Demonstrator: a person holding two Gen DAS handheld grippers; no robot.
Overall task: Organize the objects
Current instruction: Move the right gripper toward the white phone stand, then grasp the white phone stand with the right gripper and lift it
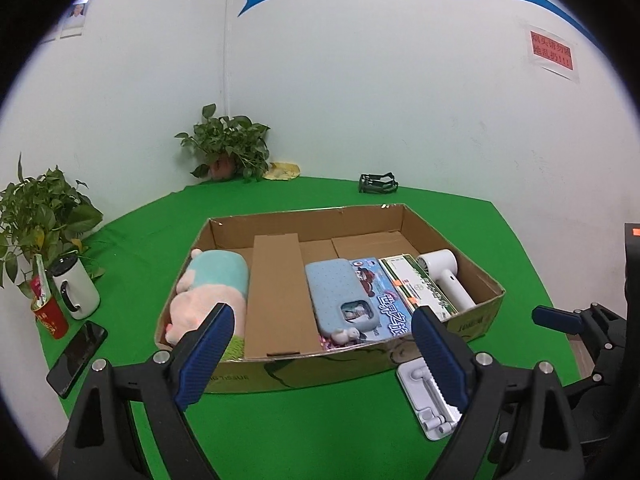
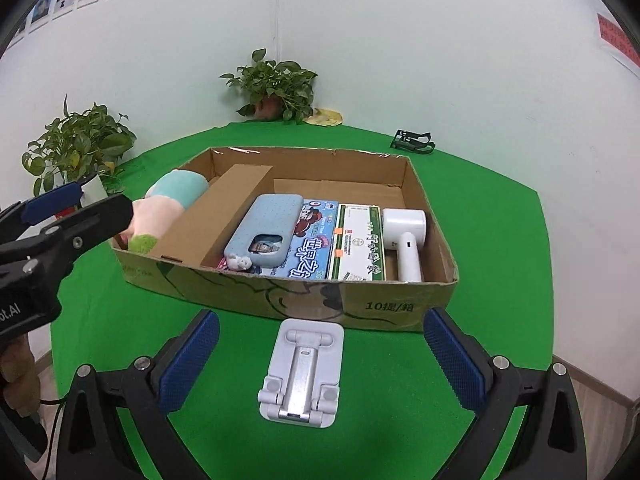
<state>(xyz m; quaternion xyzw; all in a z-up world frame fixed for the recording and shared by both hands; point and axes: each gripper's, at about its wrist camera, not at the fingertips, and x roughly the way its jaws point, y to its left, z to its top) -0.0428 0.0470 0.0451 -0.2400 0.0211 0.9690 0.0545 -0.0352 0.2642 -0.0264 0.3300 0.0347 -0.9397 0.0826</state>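
Left gripper (image 1: 320, 354) and right gripper (image 2: 320, 360), both spread wide and empty, before the cardboard box (image 2: 280, 296) (white stand (image 2: 302, 376) outside it).

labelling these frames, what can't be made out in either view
- Plush toy: right wrist view, its near end is covered by the left gripper.
- Phone stand: left wrist view, partly behind a finger.
- Red notice: left wrist view, text too small to read.
- Book: right wrist view, partly under the phone case.
- Box floor: the left part is behind the cardboard divider.
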